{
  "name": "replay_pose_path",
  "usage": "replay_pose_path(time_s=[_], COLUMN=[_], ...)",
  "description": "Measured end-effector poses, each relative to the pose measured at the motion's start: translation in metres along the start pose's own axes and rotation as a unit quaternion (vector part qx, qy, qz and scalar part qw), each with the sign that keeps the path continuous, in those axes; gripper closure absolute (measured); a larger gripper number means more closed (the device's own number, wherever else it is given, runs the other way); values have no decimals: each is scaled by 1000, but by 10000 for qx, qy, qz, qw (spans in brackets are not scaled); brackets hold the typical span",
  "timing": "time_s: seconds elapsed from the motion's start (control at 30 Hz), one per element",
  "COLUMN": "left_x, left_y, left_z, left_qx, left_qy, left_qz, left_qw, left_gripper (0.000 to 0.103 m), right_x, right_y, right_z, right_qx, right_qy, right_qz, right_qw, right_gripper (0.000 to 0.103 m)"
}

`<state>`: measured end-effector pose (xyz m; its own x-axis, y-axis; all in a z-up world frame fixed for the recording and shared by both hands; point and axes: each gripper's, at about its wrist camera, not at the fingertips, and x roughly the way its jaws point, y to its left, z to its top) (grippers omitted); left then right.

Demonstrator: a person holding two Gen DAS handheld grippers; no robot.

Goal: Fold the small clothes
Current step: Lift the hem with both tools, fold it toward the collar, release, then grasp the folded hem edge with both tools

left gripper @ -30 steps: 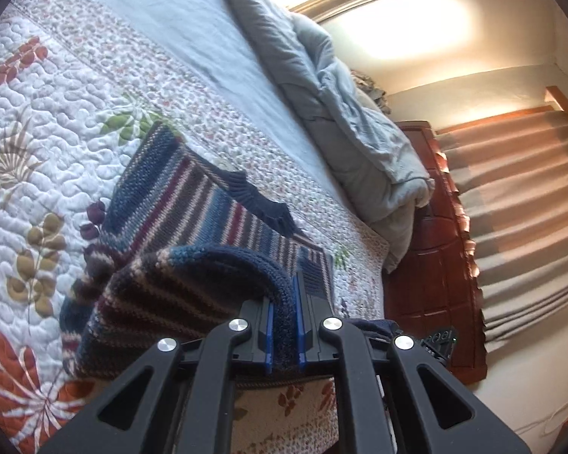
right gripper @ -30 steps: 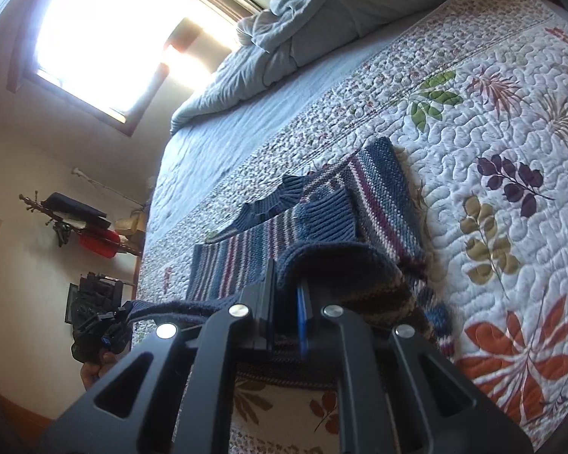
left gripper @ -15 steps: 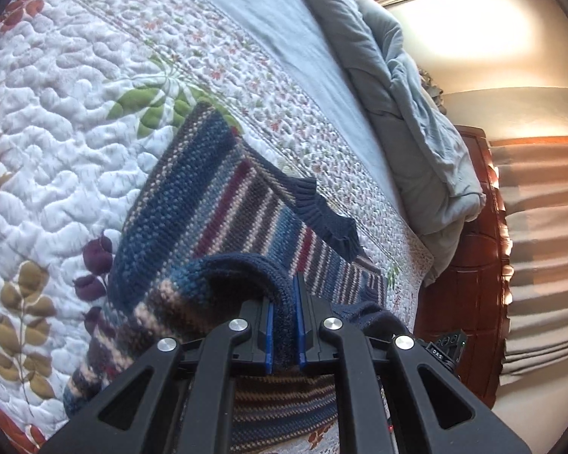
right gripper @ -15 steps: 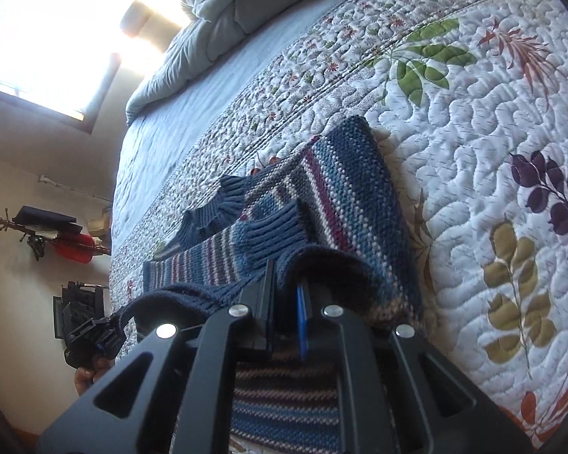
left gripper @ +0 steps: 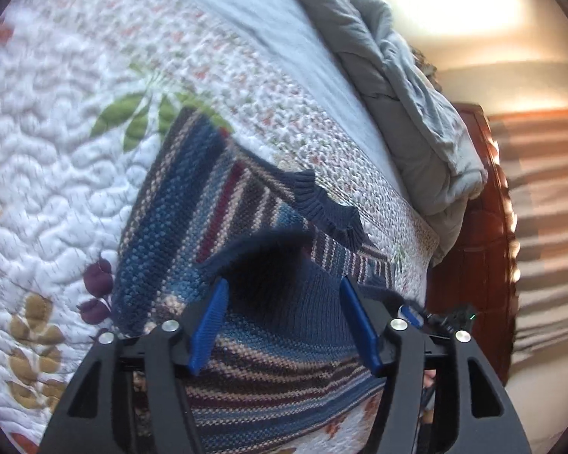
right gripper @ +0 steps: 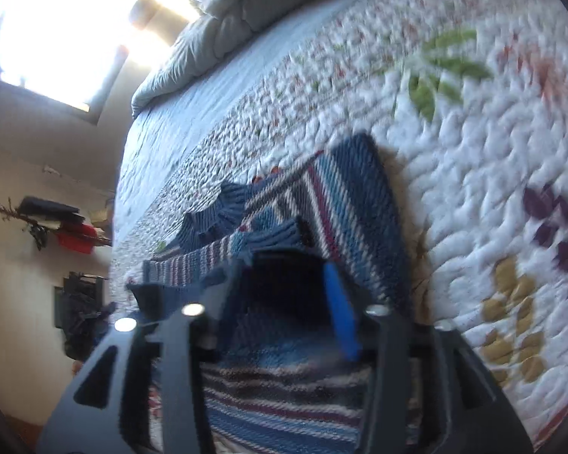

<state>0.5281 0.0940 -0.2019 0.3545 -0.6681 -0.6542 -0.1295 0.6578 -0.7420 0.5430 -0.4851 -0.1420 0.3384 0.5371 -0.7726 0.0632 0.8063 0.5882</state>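
Observation:
A small striped knit sweater [left gripper: 193, 204] in blue, maroon and cream lies folded over on the white floral quilt [left gripper: 49, 151]. Its dark blue ribbed collar [left gripper: 322, 204] points toward the grey sheet. My left gripper [left gripper: 284, 321] is open, its blue pads wide apart over the folded-up hem, which lies slack between them. In the right wrist view the same sweater [right gripper: 352, 204] lies below my right gripper [right gripper: 287, 295], which is also open above the fold. The view is blurred by motion.
A crumpled grey duvet [left gripper: 409, 94] lies along the far side of the bed. A dark wooden headboard [left gripper: 481, 246] and beige curtains stand beyond it. A bright window [right gripper: 56, 26] and a wall rack with clothes [right gripper: 56, 223] show in the right wrist view.
Both grippers were shut on the sweater's hem and carried it over toward the collar. Now both have opened and let the hem go onto the folded sweater.

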Motion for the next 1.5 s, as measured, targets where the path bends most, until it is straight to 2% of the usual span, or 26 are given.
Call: replay_pose_path(time_s=[0.13,0.27,0.43,0.53,0.77,0.8,0.83,0.87,0.9,0.93,1.0,1.17,1.23,1.27,1.3,1.33,1.5], left_x=[-10,-6,13,28,53,55,56,57,60,60,61,59,57,57,55,54,36], left_y=[-16,-26,-21,-11,-6,-7,-10,-13,-15,-18,-20,-18,-18,-19,-21,-22,-32], left_z=[1,9,22,33,40,40,39,38,37,35,33,31,28,27,25,23,19], left_qx=[690,1193,1380,1374,1505,1535,1610,1694,1768,1916,2027,2028,2097,2135,2187,2225,2280], left_qy=[-10,19,268,363,580,603,619,653,712,726,716,566,472,422,353,292,-112], left_qz=[183,455,615,936,1189,1217,1229,1226,1273,1387,1435,1417,1445,1420,1408,1377,1223], left_qw=[9974,9918,9882,9854,9797,9788,9773,9757,9734,9689,9660,9673,9659,9656,9649,9647,9659], left_gripper=[38,37,37,37,38,39,46,57,73,79,81,82,92,93,94,94,95], right_x=[-15,-5,24,42,53,53,53,52,50,48,44,42,44,45,45,44,26], right_y=[2,2,9,9,9,8,8,7,6,4,3,10,14,16,18,20,30], right_z=[11,17,21,24,24,24,24,23,23,24,24,23,20,19,17,15,10], right_qx=[-367,-707,-1082,-1186,-1257,-1259,-1258,-1256,-1272,-1301,-1373,-1490,-1564,-1611,-1701,-1764,-1897], right_qy=[-60,112,382,516,580,587,590,587,597,606,605,587,604,604,560,513,225], right_qz=[-109,-199,-289,-360,-341,-329,-302,-260,-236,-228,-188,-171,-206,-231,-297,-345,-344], right_qw=[9992,9972,9930,9910,9898,9898,9898,9900,9898,9894,9885,9869,9856,9848,9834,9824,9810], right_gripper=[51,56,59,59,59,59,59,59,63,64,69,70,70,74,86,93,95])
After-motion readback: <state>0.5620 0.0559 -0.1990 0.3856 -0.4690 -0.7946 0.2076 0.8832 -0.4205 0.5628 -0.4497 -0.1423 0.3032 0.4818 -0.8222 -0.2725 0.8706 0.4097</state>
